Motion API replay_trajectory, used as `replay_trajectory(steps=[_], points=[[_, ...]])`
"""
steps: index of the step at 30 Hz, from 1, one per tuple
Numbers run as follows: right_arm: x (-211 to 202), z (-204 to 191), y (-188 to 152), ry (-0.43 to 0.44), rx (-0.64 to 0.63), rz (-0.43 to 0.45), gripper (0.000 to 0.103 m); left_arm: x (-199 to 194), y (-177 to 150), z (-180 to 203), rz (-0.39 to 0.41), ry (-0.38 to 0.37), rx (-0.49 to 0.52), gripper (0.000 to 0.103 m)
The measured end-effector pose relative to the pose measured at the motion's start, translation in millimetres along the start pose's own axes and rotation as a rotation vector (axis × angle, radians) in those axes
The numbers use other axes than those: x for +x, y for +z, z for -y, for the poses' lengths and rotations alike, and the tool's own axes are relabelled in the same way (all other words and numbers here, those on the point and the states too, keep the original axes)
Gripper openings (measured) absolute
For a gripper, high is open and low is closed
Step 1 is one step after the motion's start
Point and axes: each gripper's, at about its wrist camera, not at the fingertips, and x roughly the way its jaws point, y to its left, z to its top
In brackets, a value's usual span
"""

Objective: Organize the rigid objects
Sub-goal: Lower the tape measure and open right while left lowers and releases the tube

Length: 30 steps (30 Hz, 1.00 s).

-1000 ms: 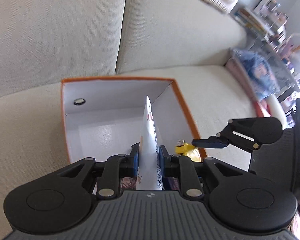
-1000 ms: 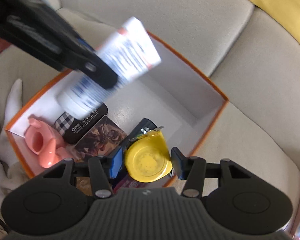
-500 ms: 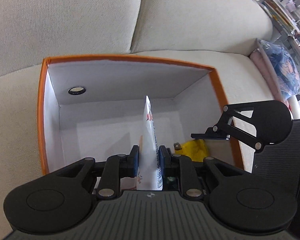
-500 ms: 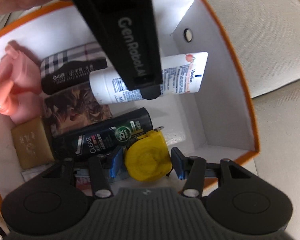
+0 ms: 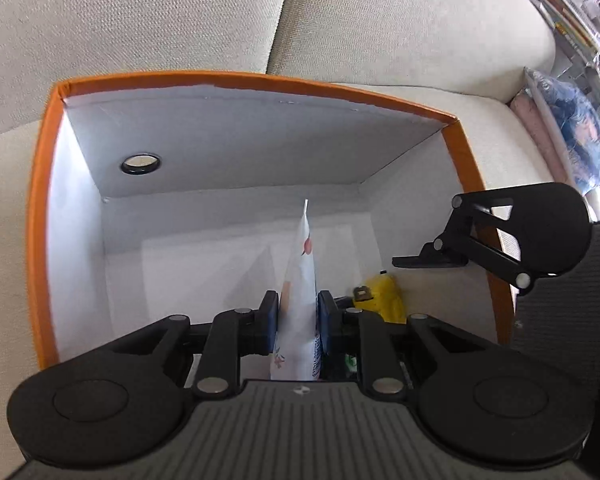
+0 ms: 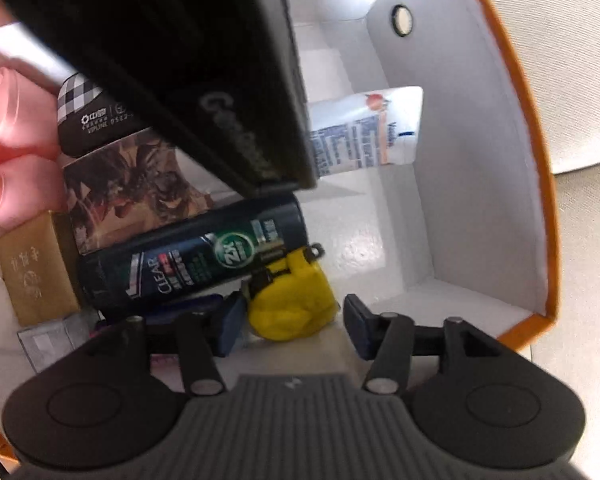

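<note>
Now our right claw [image 6: 292, 320] has spread open, and the yellow tape [image 6: 294, 306] sits in the box [image 5: 260, 78]. Our left claw [image 5: 298, 316] still pinches the tube [image 5: 300, 280] above the box floor.

A: Daylight is bright and soft; the orange box [image 5: 48, 216] has a white inner wall glowing on the left, while its far wall sits in grey shadow.

B: The right wrist view is smeared by motion blur, with glare blown out at the box's far corner. Fisheye bends every edge.
</note>
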Motion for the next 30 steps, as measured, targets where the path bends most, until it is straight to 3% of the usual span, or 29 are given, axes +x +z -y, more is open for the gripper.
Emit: replay_trajectory(steps=[10,12,14,24,30], points=[[-25.7,5.4,-7.7,-0.022,0.089,0.074,0.063,7.7,2.7,1.9,-0.025,0.042,0.024,0.029],[-28.6,4.9,-9.9,-0.025,0.100,0.084,0.063,2.6,2.3,3.3,-0.019,0.061,0.041,0.043],[-32.5,4.0,-11.0,-0.023,0.112,0.092,0.063,-5.5,1.2,5.3,-0.003,0.100,0.073,0.046],[-67.2,-0.9,-18.2,-0.026,0.165,0.127,0.063,-55.5,-4.6,25.8,0.088,0.141,0.161,0.046],[-107.3,-26.8,-25.3,-0.052,0.184,0.156,0.063,-98.9,-22.0,38.2,0.155,0.164,0.199,0.046]])
